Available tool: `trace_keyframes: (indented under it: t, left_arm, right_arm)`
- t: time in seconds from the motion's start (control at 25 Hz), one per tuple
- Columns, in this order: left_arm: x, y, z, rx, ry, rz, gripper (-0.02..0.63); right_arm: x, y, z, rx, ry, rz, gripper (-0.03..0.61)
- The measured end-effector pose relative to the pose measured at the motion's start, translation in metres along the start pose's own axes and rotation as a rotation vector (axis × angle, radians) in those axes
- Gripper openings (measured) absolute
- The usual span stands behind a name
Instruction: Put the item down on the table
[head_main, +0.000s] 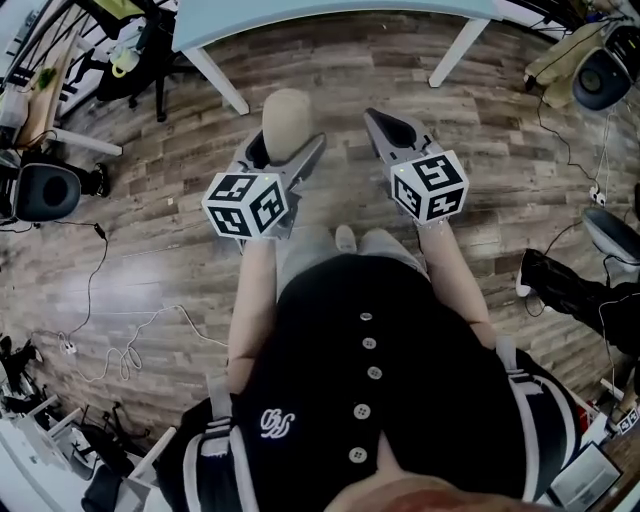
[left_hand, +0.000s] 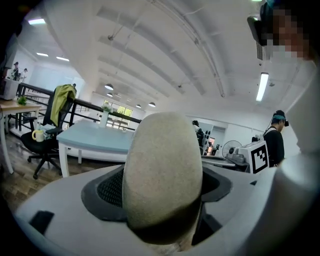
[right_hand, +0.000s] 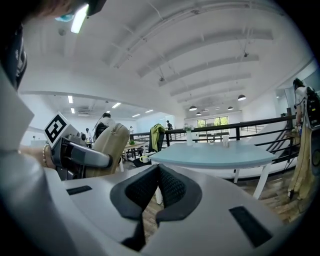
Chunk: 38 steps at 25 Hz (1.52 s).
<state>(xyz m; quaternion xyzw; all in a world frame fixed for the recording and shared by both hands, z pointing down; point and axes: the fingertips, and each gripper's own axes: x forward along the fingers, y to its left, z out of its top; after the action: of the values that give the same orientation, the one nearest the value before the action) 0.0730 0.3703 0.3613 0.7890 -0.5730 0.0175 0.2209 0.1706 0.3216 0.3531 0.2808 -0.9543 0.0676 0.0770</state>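
Observation:
A beige, egg-shaped item (head_main: 287, 120) stands upright between the jaws of my left gripper (head_main: 285, 150), which is shut on it. In the left gripper view the item (left_hand: 162, 170) fills the middle and hides most of both pads. My right gripper (head_main: 387, 125) is held beside it at the same height, shut and holding nothing; its black pads (right_hand: 170, 187) meet. From the right gripper view the item (right_hand: 107, 145) shows at the left. The light blue table (head_main: 330, 15) with white legs lies ahead, beyond both grippers, and also shows as a table (left_hand: 95, 137) and a table (right_hand: 215, 155).
I stand on a wood floor (head_main: 150, 270) with cables (head_main: 110, 340) trailing at the left. A black office chair (left_hand: 47, 135) with a yellow-green jacket is left of the table. Bags and gear (head_main: 575, 285) sit at the right. People stand far off.

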Motion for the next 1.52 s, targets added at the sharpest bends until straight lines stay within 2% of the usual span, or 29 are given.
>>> trace_keyframes:
  t: [0.16,0.72,1.2,1.52]
  left_arm:
    - [0.020,0.017,0.001,0.001,0.037,-0.003,0.413]
    - [0.118,0.087,0.026,-0.023,0.069,-0.082,0.413]
    - [0.211,0.161,0.101,0.018,0.037,-0.163,0.414]
    - [0.252,0.232,0.140,0.000,0.014,-0.161,0.413]
  right_arm:
    - [0.019,-0.016,0.000,0.005,0.016,-0.003,0.011]
    - [0.092,-0.084,-0.001,0.010,0.053,-0.072,0.011]
    - [0.210,-0.147,0.029,-0.004,0.062,-0.113,0.011]
    - [0.292,-0.176,0.045,-0.016,0.074,-0.122,0.011]
